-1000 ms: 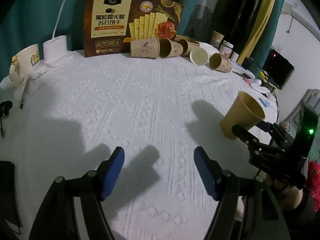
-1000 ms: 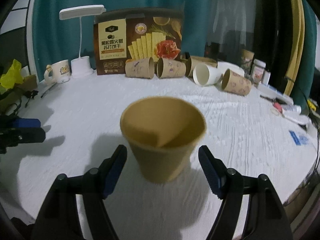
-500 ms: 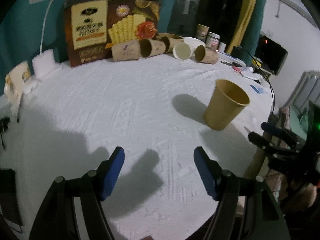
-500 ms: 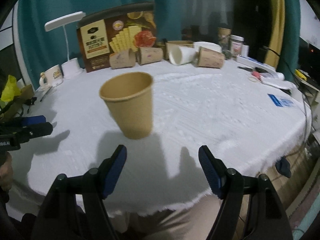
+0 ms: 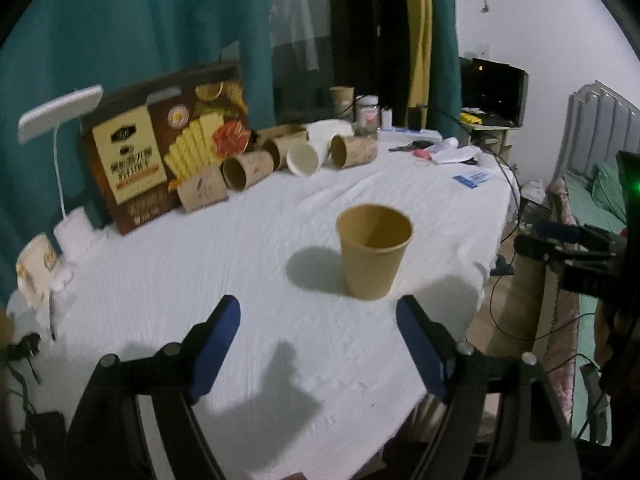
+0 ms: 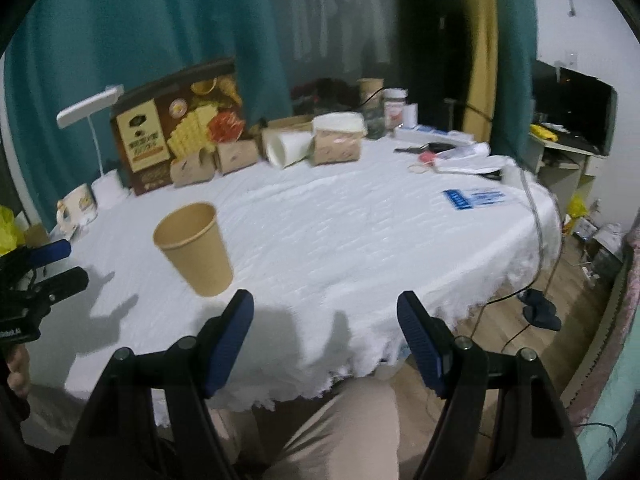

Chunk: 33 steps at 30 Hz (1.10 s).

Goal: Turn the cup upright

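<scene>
A plain brown paper cup point(image 5: 374, 251) stands upright, mouth up, on the white tablecloth point(image 5: 224, 264). It also shows in the right wrist view point(image 6: 195, 248), left of centre. My left gripper point(image 5: 319, 342) is open and empty, a short way in front of the cup. My right gripper point(image 6: 325, 338) is open and empty, pulled back past the table's near edge, to the right of the cup. The right gripper shows at the right edge of the left wrist view point(image 5: 568, 240).
Several paper cups point(image 5: 256, 166) lie on their sides at the back by a cracker box point(image 5: 160, 152). A desk lamp point(image 5: 60, 120) and a mug point(image 5: 38, 256) stand at the left. Small items point(image 6: 448, 152) and a cable lie at the right. The table edge point(image 6: 360, 368) is near.
Both grippers have drawn back from the cup and lifted. The right gripper, which stood around the cup a second ago, is now clear of it, off the table edge. The cup stays upright.
</scene>
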Motion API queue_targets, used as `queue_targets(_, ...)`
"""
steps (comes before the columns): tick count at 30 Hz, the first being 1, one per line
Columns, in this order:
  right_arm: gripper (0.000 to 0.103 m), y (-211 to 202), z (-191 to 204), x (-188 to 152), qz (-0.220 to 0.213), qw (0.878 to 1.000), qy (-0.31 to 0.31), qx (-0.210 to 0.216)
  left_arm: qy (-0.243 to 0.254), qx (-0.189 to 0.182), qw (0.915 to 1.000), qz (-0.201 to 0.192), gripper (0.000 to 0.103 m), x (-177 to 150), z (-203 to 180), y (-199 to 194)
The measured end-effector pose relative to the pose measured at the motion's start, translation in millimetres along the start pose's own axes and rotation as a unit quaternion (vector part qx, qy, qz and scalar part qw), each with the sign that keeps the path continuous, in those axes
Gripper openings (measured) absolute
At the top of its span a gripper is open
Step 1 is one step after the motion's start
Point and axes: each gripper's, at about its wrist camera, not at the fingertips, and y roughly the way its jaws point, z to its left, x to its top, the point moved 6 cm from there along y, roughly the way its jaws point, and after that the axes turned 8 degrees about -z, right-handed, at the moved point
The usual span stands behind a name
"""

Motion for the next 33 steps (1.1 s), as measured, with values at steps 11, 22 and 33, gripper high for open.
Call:
queue_targets(11,0.074,-46.1,-20.0,31.4,-0.057,0.998,-0.005,-0.022,0.06,0.024,0.9934,-0.095,0.081,39.9,-18.3,-36.5)
queue_targets(22,0.08,-116.5,1.1,67.7,-0.175,0.984,-0.024,-0.021,0.063,0.058,0.9739,-0.21,0.082,73.2,-11.1,-88.2)
queue_targets(33,0.082,-129.4,34.4,76.9,-0.209,0.977,-0.038,-0.005,-0.02,0.054,0.9671,-0.248,0.082,64.6,27.5,-113.6)
